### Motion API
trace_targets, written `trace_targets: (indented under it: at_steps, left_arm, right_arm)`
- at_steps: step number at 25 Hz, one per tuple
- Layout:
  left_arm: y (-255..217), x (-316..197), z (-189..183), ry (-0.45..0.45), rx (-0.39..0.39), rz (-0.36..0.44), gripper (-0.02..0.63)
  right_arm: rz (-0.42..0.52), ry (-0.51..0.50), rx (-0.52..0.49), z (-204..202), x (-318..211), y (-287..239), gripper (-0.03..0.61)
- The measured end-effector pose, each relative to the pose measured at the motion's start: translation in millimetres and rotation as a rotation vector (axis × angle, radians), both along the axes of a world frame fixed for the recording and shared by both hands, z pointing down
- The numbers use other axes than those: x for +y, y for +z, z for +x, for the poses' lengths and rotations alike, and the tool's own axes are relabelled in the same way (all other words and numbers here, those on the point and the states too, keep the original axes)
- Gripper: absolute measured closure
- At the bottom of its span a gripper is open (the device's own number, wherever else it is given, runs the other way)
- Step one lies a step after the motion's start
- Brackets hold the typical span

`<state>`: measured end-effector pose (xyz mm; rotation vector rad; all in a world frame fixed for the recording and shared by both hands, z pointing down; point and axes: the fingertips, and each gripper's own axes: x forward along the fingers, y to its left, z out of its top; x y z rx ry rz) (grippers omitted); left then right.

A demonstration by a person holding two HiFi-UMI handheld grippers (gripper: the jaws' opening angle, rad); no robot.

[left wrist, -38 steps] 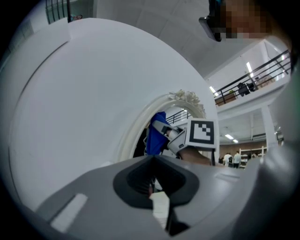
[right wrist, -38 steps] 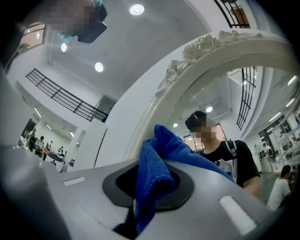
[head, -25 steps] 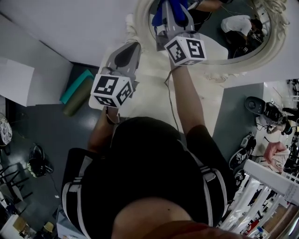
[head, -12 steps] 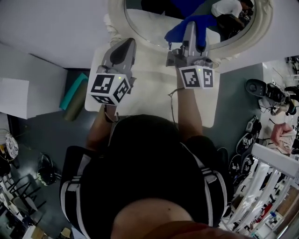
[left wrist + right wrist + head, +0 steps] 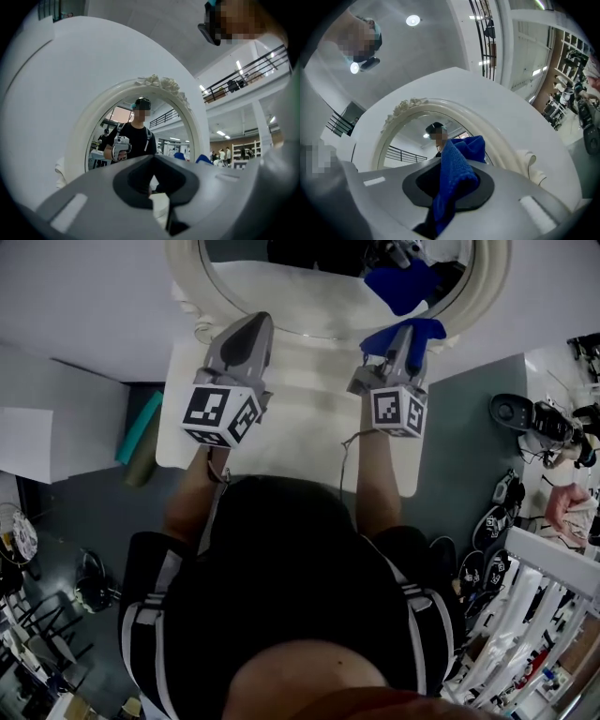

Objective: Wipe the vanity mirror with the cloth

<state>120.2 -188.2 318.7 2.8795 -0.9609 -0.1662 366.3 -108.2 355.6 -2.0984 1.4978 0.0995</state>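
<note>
Right gripper: clamped on the blue cloth, a fold standing past the jaws.
Left gripper: jaws together, empty, over the table.
Cloth: at the mirror's lower right rim; contact unclear.
Mirror: at the table's far edge.
Wiping well: probably press the free fold flat, sweep overlapping passes, keep hard jaws off glass.
Writing: none readable, only square markers.

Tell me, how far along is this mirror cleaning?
Done: the cloth is picked up and clamped in the right gripper. In hand: it is held at the lower right rim of the mirror; whether it touches can't be told. Left: the mirror shows no marks telling wiped from unwiped, so the remainder is unclear. The left gripper is shut and empty.
</note>
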Motion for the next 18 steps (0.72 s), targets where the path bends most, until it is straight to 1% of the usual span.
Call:
trace_targets:
  at_steps: [4,6,11,15,18]
  left_arm:
    - [5,-3,1,-0.035,-0.019,0.05,0.604]
    - [9,-6,-3,-0.049,-0.027,0.06,0.604]
    - [5,-11,-17,-0.035,-0.008,0.031,0.604]
    - [9,-17,-20,-0.026,0.017,0.005,0.604]
    - [9,-21,-18,-0.015,0.014,0.007,0.604]
  right_arm:
    - [-0.036,0.01,-0.009,18,-11,22,0.537]
    - [-0.044,0.031,-0.018,26,-17,32,0.537]
    - [-0.037,0.073,-0.016,33,-26,32,0.536]
    - [-0.035,0.074,-0.012,36,-40,32,0.535]
    - [-0.035,0.073,-0.002,35,-46,32,0.535]
